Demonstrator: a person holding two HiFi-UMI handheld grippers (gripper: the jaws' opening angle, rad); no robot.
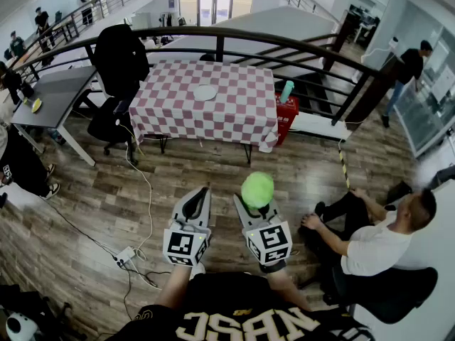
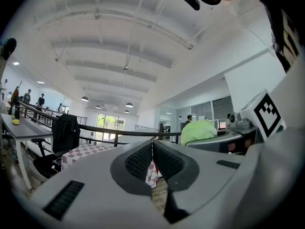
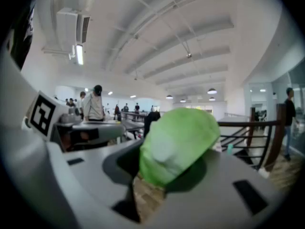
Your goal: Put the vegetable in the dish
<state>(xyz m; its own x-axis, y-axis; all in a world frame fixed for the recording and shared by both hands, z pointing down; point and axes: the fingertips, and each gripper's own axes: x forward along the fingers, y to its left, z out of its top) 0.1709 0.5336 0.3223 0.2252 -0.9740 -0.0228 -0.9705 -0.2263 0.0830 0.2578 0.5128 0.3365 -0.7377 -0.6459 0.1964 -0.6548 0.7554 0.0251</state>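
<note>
**Spotter:** What can't you read from there?

**Operator:** The checked table (image 1: 206, 112) is far off. Its far edge merges with the railing behind it. I see both my forearms only in part, cut off at the bottom edge of the head view.

**Spotter:** Poses?

**Operator:** I hold both tools side by side over the wood floor, roughly level and aimed at the table, well short of it. The left gripper (image 1: 202, 192) has its jaws together with nothing between them. The right gripper (image 3: 159, 178) is clamped on the vegetable (image 1: 257, 189), which covers its jaw tips from above.

**Spotter:** The dish?

**Operator:** The dish (image 1: 205, 92) is a pale round at mid-table. It is too small for me to make out its rim. The green vegetable is well apart from it.
</note>
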